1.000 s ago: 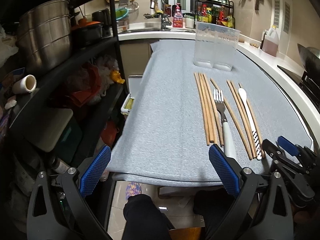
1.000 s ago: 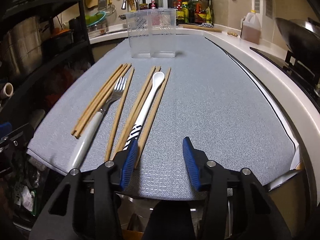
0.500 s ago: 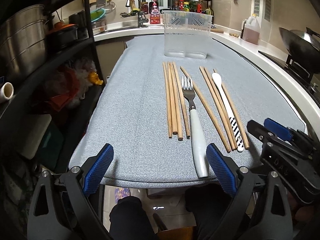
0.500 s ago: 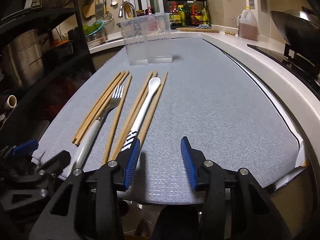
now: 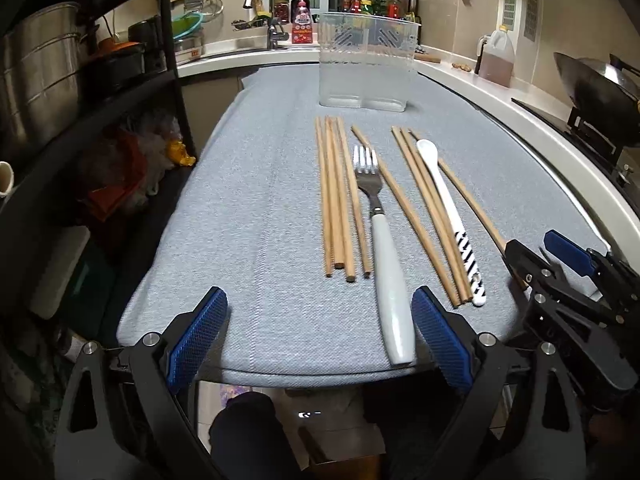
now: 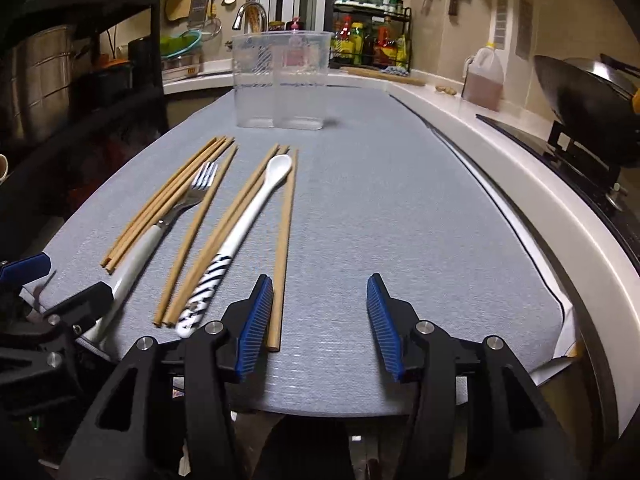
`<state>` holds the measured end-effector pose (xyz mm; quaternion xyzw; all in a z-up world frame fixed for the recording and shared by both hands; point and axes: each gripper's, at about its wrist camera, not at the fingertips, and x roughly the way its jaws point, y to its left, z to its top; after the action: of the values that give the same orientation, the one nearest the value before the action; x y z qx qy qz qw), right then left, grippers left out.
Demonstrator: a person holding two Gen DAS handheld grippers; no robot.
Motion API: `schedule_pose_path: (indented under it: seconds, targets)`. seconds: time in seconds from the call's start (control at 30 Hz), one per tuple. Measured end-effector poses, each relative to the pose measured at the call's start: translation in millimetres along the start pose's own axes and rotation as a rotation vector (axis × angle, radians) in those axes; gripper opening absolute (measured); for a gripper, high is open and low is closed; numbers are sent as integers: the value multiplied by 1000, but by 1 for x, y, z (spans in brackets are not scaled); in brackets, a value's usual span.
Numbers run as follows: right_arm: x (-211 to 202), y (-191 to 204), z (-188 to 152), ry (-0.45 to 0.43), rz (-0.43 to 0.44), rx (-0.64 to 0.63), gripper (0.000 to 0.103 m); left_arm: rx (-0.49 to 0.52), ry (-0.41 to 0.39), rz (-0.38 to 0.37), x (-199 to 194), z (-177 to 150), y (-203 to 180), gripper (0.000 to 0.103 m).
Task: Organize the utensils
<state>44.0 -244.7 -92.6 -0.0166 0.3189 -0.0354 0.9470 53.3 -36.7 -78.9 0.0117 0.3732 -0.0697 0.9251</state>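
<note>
Several wooden chopsticks [image 5: 336,192] [image 6: 284,240], a white-handled fork [image 5: 384,248] [image 6: 156,232] and a white spoon with a striped handle [image 5: 448,212] [image 6: 240,240] lie in a row on a grey mat [image 5: 248,216] [image 6: 380,208]. A clear two-compartment holder [image 5: 366,66] [image 6: 280,84] stands empty at the far end. My left gripper [image 5: 320,332] is open at the near edge, the fork handle's end just inside its right finger. My right gripper [image 6: 318,320] has its jaws opening, with nothing between them; the rightmost chopstick lies beside its left finger.
A black shelf rack [image 5: 132,92] with steel pots [image 5: 36,76] stands left of the mat. A wok [image 6: 588,96] on a stove and an oil jug [image 6: 484,76] sit on the white counter to the right. A sink and spice rack are behind the holder.
The left gripper swung right and lower, bringing the utensils to the centre of its view. The right gripper's jaws have spread wider.
</note>
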Motion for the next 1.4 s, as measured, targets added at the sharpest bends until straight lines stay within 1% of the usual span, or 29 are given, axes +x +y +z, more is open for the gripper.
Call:
schedule_pose_path:
  seconds: [0.03,0.07,0.1,0.13,0.17,0.2,0.23,0.27,0.3,0.33,0.37,0.4,0.43,0.47,0.53,0.63,0.83,0.9,1.03,1.2,1.4]
  targets:
    - [0,-3,-2,-5,9,8,52,-3,-3,-15,0,0,-1,91]
    - [2,-6,-4,5,16,17,55,-4,-6,-28,1,-1,-2,90]
    - [1,-9,-6,-11,19,37,58,-6,-7,-45,2,-2,-4,86]
    - [2,-11,-8,-22,28,56,58,-6,-5,-51,5,-3,-5,83]
    - [4,-11,-8,-35,33,59,59,-3,-16,-43,6,-4,-7,79]
    - [5,-10,-8,-46,31,53,57,2,-30,-39,7,-5,-8,72]
    - [6,-9,-9,-55,44,51,55,8,-41,-40,7,-6,-10,68]
    - [5,-8,-9,-61,62,52,45,13,-50,-52,7,-6,-11,55]
    - [4,-5,-9,-70,77,45,32,15,-56,-62,5,-6,-11,40]
    - [3,-3,-10,-74,90,36,26,14,-58,-79,5,-6,-12,32]
    - [2,-1,-10,-73,108,28,15,11,-55,-101,4,-6,-12,17]
    - [2,1,-10,-66,116,16,8,8,-51,-109,4,-6,-11,18]
    - [1,3,-8,-55,117,1,6,1,-49,-112,4,-5,-11,18]
    - [1,4,-6,-37,117,-10,6,-2,-52,-115,2,-4,-10,18]
    - [-1,0,-2,-13,126,17,6,4,-66,-110,-3,-3,-10,18]
    - [-13,-5,4,-40,103,19,6,30,-107,-92,-17,2,-10,18]
    - [-40,-12,28,-117,70,-3,6,68,-191,-84,-45,19,-14,17]
    - [-47,-14,37,-136,72,-8,6,70,-213,-99,-53,29,-13,17]
    - [-59,-15,58,-176,78,-7,6,64,-253,-158,-66,53,-10,17]
    - [-63,-17,85,-212,91,11,6,47,-278,-206,-72,88,-6,17]
    - [-53,-21,116,-209,115,50,6,37,-287,-238,-71,117,-5,17]
